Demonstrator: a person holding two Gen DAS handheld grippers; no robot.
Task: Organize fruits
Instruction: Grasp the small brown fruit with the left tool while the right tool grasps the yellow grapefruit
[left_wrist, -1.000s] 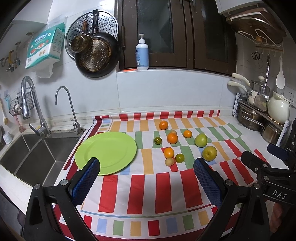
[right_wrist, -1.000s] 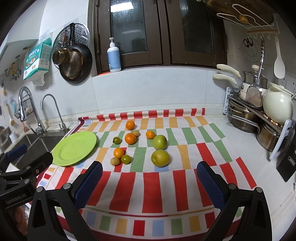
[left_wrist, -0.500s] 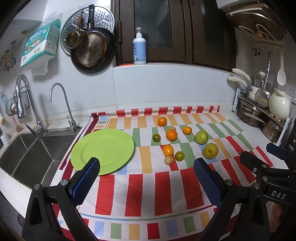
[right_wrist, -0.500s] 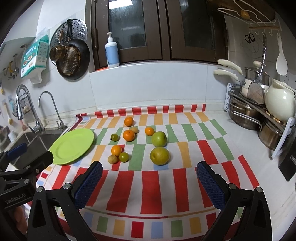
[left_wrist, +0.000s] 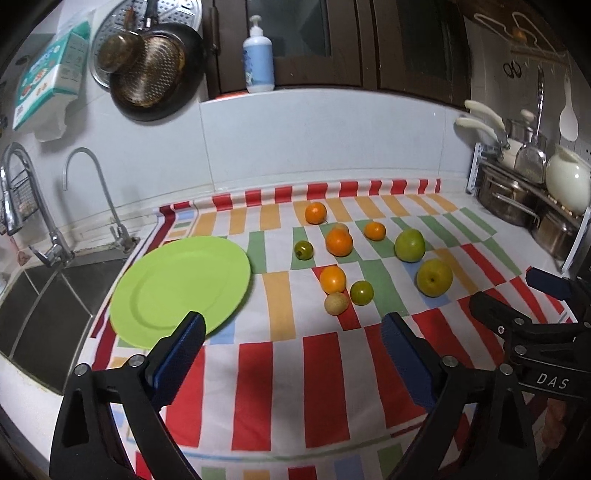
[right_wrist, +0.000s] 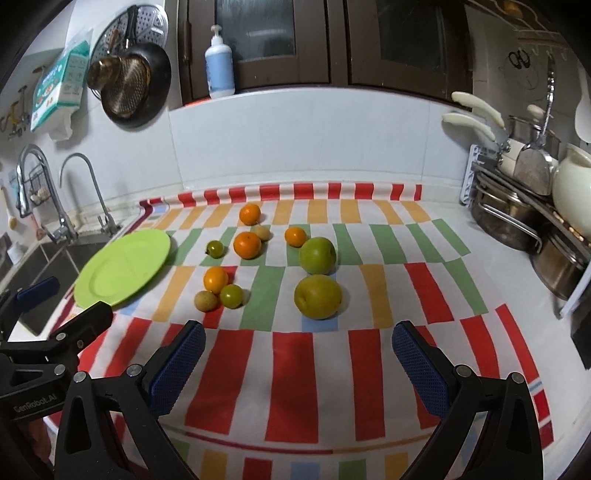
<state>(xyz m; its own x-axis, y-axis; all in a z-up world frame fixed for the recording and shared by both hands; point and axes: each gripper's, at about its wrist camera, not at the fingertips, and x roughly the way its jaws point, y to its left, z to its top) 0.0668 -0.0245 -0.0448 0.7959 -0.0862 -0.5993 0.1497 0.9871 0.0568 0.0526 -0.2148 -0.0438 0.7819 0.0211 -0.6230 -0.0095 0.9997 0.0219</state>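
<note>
On the striped counter, the round yellow-green apple (right_wrist: 317, 296) lies just ahead of our open, empty right tool (right_wrist: 297, 354); our left tool (left_wrist: 291, 345), also open, sits farther off.

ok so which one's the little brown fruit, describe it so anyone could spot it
Start at the lime-green plate on the striped cloth and look right to the nearest cluster of three small fruits. The little brown fruit is the front-left one, dull tan beside an orange and a green one.

Four oranges (right_wrist: 247, 244), two large green fruits (right_wrist: 317, 296), two small green fruits (right_wrist: 231, 295), two tan fruits (right_wrist: 206, 300), one plate (right_wrist: 122, 266)
</note>
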